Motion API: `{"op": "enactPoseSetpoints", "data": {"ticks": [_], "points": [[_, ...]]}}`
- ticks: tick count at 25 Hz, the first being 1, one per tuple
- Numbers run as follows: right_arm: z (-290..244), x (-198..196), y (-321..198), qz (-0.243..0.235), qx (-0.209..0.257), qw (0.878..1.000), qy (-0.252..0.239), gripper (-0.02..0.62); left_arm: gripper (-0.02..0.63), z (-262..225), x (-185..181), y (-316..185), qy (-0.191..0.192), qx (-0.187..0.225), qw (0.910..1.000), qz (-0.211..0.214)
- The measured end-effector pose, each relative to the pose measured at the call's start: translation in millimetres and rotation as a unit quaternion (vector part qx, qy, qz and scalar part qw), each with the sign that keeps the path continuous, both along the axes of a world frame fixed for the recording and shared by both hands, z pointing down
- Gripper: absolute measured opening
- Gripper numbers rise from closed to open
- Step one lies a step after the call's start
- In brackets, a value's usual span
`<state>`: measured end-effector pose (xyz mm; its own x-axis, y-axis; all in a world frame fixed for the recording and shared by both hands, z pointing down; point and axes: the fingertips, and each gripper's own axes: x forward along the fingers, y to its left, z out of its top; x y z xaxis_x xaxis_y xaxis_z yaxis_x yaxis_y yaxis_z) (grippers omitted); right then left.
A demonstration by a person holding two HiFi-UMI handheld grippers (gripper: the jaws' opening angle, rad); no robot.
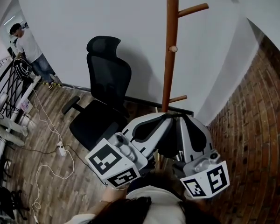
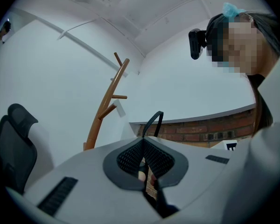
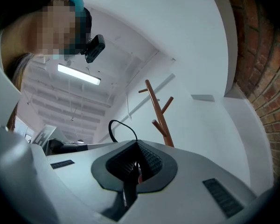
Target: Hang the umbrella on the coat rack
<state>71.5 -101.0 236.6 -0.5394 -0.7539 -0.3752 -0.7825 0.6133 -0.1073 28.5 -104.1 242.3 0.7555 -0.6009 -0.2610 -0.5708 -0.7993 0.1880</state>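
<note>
Two grippers: left gripper and right gripper, each clamped shut on the umbrella's one black strap loop. The rest of the umbrella is not clear. One wooden coat rack stands just ahead, three pegs visible. One black office chair sits left of it.

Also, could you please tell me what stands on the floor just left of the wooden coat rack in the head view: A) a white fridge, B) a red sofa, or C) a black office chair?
C: a black office chair, with headrest, backrest and seat, stands left of the coat rack against the white wall.
</note>
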Motion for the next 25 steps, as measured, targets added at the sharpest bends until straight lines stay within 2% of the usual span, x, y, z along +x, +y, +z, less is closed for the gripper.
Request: {"op": "enactPoseSetpoints", "data": {"ticks": [25], "points": [[-21,-3,-68,0.019,0.016,1.000,-0.013,0.034,0.011,-20,-4,-70,0.003,0.020,0.9994,0.029]]}}
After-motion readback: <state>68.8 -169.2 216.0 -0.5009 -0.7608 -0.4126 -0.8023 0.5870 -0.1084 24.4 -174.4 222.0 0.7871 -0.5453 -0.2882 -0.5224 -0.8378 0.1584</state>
